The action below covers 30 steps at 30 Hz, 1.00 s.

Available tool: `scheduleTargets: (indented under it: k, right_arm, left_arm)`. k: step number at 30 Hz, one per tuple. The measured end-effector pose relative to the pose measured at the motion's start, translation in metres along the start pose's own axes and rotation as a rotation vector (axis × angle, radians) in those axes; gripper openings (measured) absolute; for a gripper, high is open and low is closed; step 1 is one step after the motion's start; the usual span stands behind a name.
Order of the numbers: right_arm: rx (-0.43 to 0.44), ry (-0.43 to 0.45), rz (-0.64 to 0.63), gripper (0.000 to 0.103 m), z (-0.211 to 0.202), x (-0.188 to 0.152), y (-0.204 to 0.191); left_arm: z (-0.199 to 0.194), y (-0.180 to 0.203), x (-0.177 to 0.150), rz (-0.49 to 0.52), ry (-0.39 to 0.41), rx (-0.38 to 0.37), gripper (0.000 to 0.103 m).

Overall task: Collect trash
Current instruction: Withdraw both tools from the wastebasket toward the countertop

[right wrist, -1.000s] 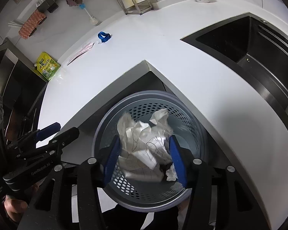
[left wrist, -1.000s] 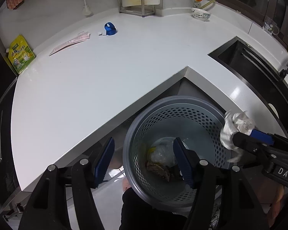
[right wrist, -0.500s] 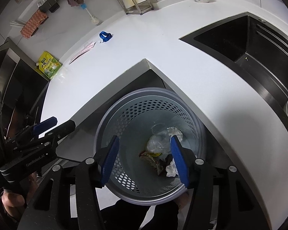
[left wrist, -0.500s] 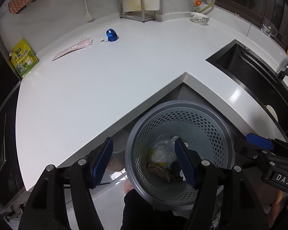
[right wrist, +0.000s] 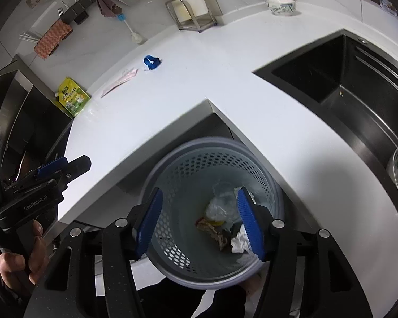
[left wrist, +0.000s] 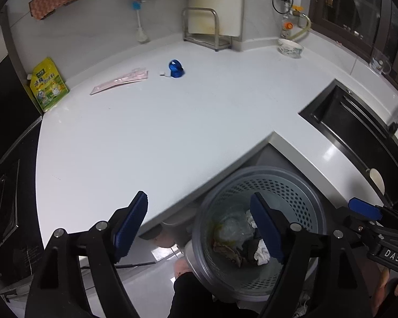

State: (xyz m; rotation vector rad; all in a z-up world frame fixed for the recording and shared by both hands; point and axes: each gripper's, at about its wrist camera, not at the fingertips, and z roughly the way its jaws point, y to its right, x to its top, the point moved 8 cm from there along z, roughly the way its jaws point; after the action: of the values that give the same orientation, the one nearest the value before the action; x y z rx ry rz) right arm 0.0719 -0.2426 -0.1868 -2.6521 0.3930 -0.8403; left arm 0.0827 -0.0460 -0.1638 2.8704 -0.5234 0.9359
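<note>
Both grippers spread, nothing held. Left gripper (left wrist: 199, 228) over the counter (left wrist: 151, 137) edge; right gripper (right wrist: 199, 222) directly above the grey perforated bin (right wrist: 268, 175), which sits on the floor in the counter's inner corner. Trash in the bin bottom: crumpled white paper (right wrist: 240, 241), clear plastic (right wrist: 219, 208), a brown scrap (material unclear). On the counter, far side: pink wrapper (left wrist: 119, 82), blue tape dispenser (left wrist: 176, 69), green-yellow pouch (left wrist: 49, 87) against the wall.
</note>
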Motion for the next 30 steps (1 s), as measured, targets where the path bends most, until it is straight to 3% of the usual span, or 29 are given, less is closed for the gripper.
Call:
scheduleTargets:
  k: [15,30]
  right_arm:
    - [0.035,0.034,-0.025,0.058,0.039,0.076,-0.062]
    - [0.000,0.051,-0.012,0.060,0.134,0.179,-0.117]
  left_arm:
    - [0.026,-0.095,0.068,-0.055,0.054,0.045,0.085]
    - [0.099,-0.182,0.155,0.000,0.094,-0.005,0.086]
